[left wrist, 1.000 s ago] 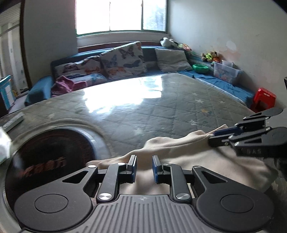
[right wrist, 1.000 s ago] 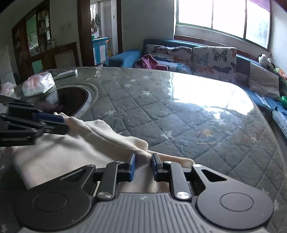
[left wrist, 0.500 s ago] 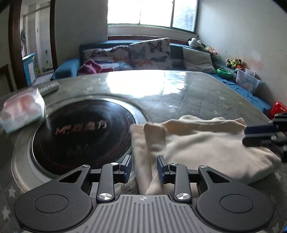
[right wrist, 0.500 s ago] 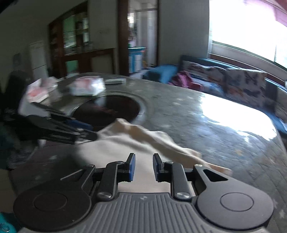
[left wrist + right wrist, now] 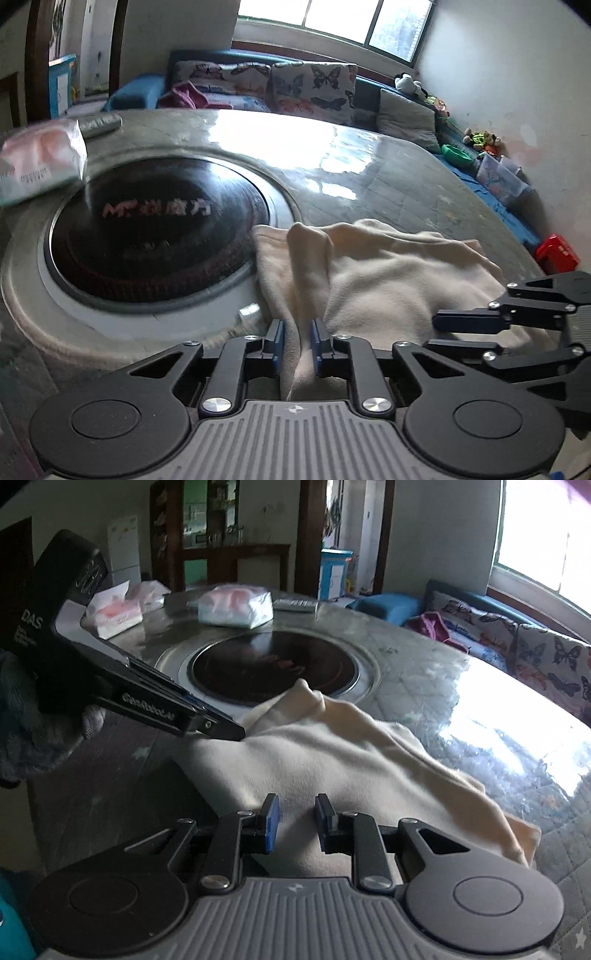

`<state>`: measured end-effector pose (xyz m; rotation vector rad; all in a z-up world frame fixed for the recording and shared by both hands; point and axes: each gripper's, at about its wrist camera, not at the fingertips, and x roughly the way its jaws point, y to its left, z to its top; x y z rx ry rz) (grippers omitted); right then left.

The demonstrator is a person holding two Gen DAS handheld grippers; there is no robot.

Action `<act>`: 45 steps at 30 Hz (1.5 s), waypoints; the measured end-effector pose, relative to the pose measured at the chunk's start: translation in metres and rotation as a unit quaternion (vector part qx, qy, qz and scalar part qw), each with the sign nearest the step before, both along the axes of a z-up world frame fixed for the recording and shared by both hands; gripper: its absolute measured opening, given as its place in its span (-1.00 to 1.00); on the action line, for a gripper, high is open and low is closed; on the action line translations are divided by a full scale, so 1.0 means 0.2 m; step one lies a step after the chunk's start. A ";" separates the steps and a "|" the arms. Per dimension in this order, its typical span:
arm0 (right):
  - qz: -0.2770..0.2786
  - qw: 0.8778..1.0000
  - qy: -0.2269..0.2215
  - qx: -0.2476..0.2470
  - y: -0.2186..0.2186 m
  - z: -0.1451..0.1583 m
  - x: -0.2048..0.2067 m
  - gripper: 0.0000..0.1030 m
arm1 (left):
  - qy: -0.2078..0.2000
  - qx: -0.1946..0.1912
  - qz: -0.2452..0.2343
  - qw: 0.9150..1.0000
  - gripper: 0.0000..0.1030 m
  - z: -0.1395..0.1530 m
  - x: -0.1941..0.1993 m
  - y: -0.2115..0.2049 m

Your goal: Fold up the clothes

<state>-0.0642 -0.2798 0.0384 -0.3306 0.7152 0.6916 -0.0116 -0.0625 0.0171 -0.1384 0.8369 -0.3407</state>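
- A sunlit living room is showing behind a round quilted worktop (image 5: pixel 388 177), with a black hob (image 5: pixel 159 236) sunk in its middle, which serves as the landmark.
- A cream garment (image 5: pixel 388 273) is lying bunched just right of the hob, one edge touching the hob's rim.
- The left tool (image 5: pixel 297 343) is pinching a raised ridge of the garment between nearly closed pads, on the hob side.
- The right tool (image 5: pixel 295 821) is hovering over the garment's side away from the hob, jaws parted, nothing visibly between them.
- The pictures are not settling whether a fold is being laid or the cloth being let go.
- Judging it well: the held ridge is wanting level carrying, slack kept off the hob, and edges matched before flattening.
- A tissue pack (image 5: pixel 37 162) is sitting beyond the hob, clear of the garment.
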 end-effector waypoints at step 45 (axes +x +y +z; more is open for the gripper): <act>-0.160 0.987 -0.010 0.023 -0.41 -0.06 0.33 -0.58 | -0.029 0.003 -0.010 1.000 -0.65 0.00 0.14 -0.10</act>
